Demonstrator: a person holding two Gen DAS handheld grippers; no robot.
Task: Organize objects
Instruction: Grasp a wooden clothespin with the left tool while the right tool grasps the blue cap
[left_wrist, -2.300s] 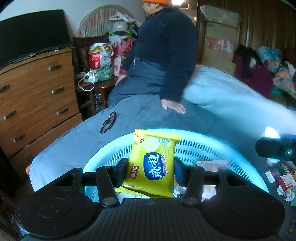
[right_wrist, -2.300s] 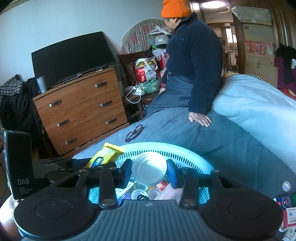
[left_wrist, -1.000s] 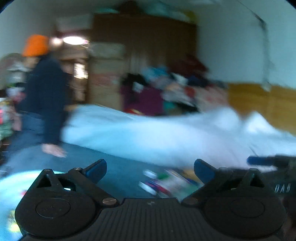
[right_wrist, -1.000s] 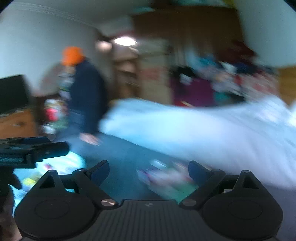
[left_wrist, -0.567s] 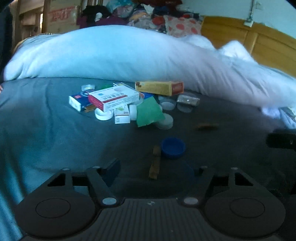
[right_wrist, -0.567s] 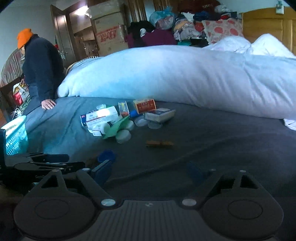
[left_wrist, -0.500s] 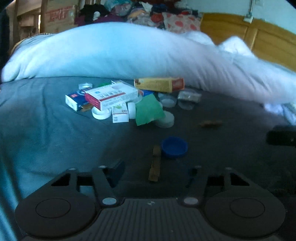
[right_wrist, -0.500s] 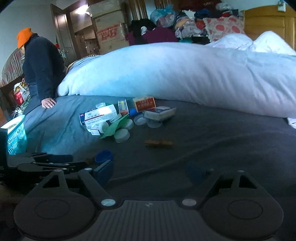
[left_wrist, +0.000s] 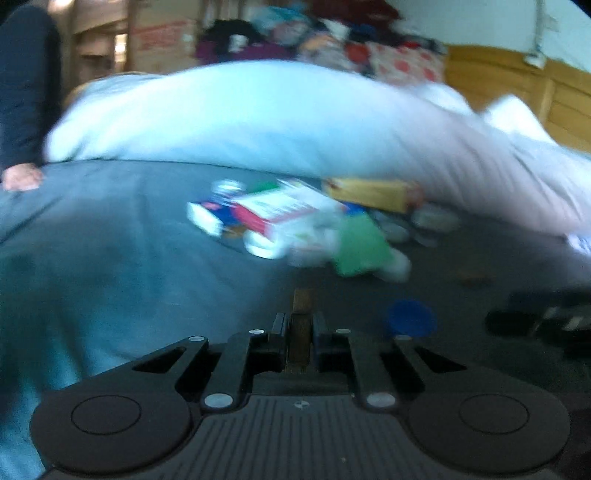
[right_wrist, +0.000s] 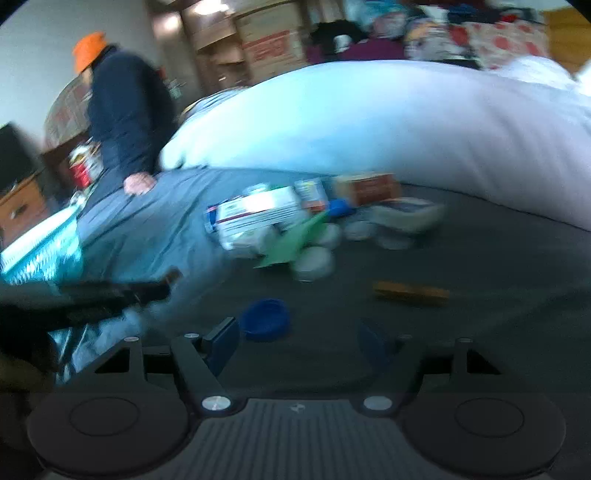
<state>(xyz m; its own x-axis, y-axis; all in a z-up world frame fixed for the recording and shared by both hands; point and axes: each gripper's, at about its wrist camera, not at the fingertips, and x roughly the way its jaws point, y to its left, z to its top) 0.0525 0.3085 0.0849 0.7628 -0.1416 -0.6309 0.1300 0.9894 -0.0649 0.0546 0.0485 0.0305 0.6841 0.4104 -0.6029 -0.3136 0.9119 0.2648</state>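
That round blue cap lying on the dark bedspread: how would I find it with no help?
Start at the big pale duvet and come down to the heap of boxes on the dark bedspread. The round blue cap lies alone nearer the camera, beside the open right gripper. It is the only deep-blue disc there.

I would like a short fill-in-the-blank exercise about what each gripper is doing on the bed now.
1. The left gripper is shut on a brown ____.
2. The right gripper is ____ and holds nothing.
3. The cap near the right gripper is ____ in colour.
4. A second brown stick lies on the dark ____.

Missing words: stick; open; blue; bed
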